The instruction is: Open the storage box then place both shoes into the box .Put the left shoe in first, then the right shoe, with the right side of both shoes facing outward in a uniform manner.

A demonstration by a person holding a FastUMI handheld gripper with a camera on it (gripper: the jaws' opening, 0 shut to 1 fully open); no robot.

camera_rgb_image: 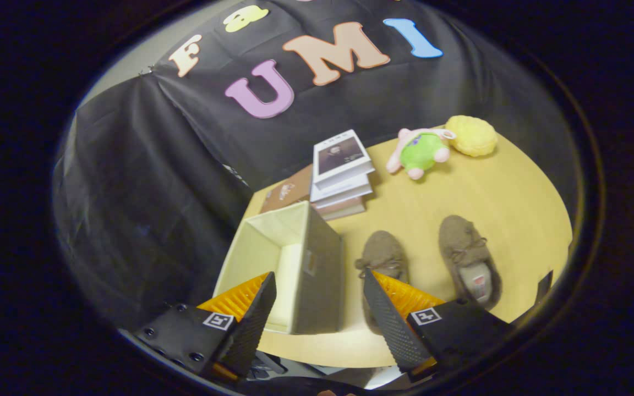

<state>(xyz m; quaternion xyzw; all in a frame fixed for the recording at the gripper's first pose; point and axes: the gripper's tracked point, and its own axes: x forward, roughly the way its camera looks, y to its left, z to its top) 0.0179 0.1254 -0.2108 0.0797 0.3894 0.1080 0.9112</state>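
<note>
Black cloth forms the booth wall behind a round, pale wooden table (493, 198) with a smooth, matte top.

Storage box (295, 264): one unit, rectangular, fabric-covered, grey outside and cream inside. It stands upright at the table's edge with its top open, and the part of the interior in view holds nothing. It lies just ahead of the fingers, mostly in the gap between them.

Shoes: two units, brown, fuzzy slipper type with a lace bow on the upper. The nearer shoe (381, 256) sits just beside the box and is partly covered by one finger. The farther shoe (468, 258) lies apart from it, insole visible. Both toes point away from the gripper.

Gripper (317, 316): two black fingers with ribbed pads and orange backing. The jaws are spread wide and grip nothing.

Beyond the box: one stack of books (342, 170), one green-and-pink plush toy (420, 151) and one yellow, nubbly, rounded plush (472, 135), the two touching.
</note>
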